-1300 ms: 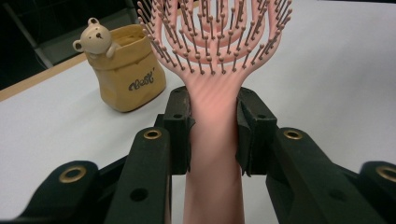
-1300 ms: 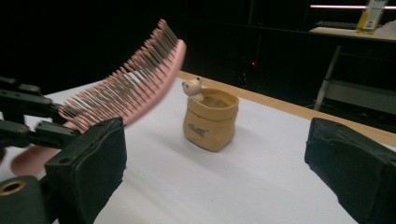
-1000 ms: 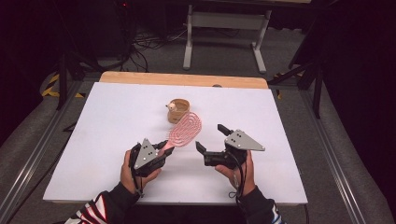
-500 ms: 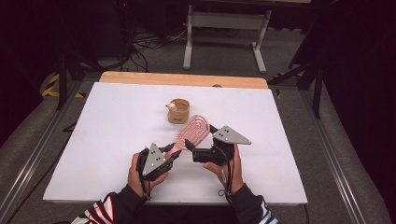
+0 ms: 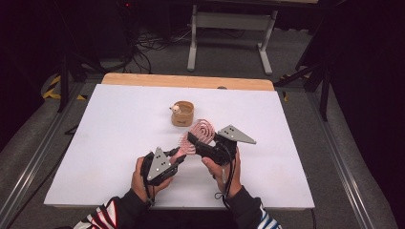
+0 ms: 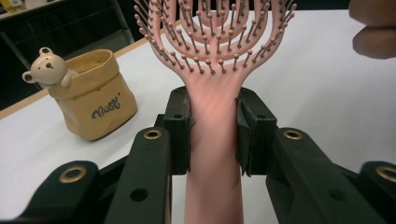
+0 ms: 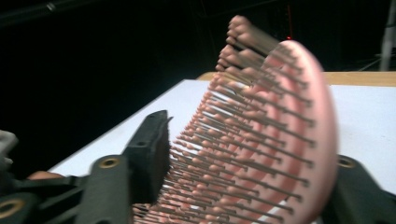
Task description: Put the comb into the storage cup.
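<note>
Since a second ago the right gripper [image 5: 193, 139] is closing in from the side, its jaws now straddling the pink hairbrush [image 5: 197, 134] head above the table [image 5: 95, 143]. In the left gripper view, the left gripper [image 6: 214, 128] is clamping the stiff, smooth handle near a tan bear cup [image 6: 91, 93]. In the right gripper view, open jaws are flanking springy bristles; light plastic, best gripped at the rim.

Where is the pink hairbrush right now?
In the high view the pink hairbrush is above the table's middle, handle clamped in the left gripper, just in front of the bear cup.
</note>
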`<state>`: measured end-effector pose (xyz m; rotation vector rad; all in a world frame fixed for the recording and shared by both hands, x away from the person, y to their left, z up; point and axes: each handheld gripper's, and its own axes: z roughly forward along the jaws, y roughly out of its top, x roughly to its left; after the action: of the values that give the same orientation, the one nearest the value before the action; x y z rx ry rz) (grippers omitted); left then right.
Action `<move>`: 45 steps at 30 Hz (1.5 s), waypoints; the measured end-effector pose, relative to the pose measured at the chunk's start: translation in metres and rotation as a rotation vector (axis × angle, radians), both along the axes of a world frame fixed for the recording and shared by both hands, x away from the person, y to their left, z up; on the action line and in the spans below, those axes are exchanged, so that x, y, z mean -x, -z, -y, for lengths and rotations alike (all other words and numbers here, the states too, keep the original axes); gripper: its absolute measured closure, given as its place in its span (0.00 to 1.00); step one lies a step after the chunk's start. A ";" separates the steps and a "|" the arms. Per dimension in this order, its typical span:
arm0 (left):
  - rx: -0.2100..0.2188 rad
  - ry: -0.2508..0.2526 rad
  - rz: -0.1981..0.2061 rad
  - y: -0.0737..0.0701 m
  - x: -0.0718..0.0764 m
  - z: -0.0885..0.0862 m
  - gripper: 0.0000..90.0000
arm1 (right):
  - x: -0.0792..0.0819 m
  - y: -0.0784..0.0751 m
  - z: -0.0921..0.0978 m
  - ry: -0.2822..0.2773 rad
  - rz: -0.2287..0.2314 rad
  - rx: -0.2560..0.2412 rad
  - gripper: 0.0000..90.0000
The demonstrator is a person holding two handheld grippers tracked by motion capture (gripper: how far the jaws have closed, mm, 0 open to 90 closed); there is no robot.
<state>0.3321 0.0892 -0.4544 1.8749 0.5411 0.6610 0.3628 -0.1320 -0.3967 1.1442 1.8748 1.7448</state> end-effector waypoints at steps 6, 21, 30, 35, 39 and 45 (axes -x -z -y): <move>-0.037 0.011 -0.009 -0.001 -0.006 0.000 0.78 | 0.002 -0.001 0.002 -0.024 -0.002 -0.048 0.65; -0.042 0.059 -0.021 0.002 -0.016 -0.002 0.77 | 0.014 -0.004 -0.005 -0.067 0.068 -0.021 0.70; -0.013 0.094 -0.020 -0.002 -0.021 -0.011 0.70 | 0.015 -0.012 -0.009 -0.092 0.135 0.023 0.70; -0.013 0.109 -0.029 -0.003 -0.022 -0.017 0.64 | 0.017 -0.018 -0.009 -0.089 0.170 0.047 0.70; -0.035 0.119 -0.034 -0.003 -0.024 -0.022 0.58 | 0.017 -0.021 -0.006 -0.077 0.194 0.053 0.70; -0.034 0.133 -0.041 -0.007 -0.025 -0.032 0.45 | 0.019 -0.027 0.001 -0.054 0.232 0.059 0.71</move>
<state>0.3573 0.1209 -0.4475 1.9417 0.4297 0.5480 0.3434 -0.1327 -0.3696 0.8376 1.8181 1.7540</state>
